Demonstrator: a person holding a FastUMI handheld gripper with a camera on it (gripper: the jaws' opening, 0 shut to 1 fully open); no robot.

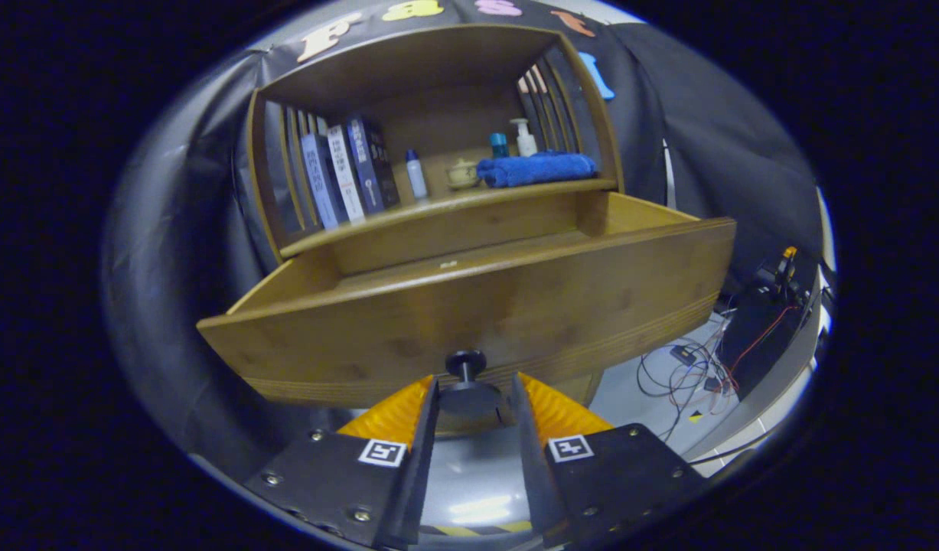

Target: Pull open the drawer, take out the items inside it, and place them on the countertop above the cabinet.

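The drawer of the wooden cabinet stands pulled out toward the camera, its wide front panel tilted across the view and its side walls running back to the cabinet body. The part of its floor that shows above the front edge looks bare apart from a small pale speck; the rest lies hidden behind the front panel, so what it holds cannot be told.

The dark round knob sits at the lower middle of the drawer front. The gripper is just below the knob, its two fingers spread to either side of the knob's stem and disc, with a gap showing on each side; neither finger clearly presses on it.

Above the drawer, the cabinet's countertop carries a row of upright books at its left end, then a small white bottle with a blue cap, a small pale cup, a teal-capped bottle, a white pump bottle and a folded blue towel at its right end. Open room on it lies between the books and the white bottle, and along its front edge.

Right of the drawer, well below it, loose cables lie on a pale floor.
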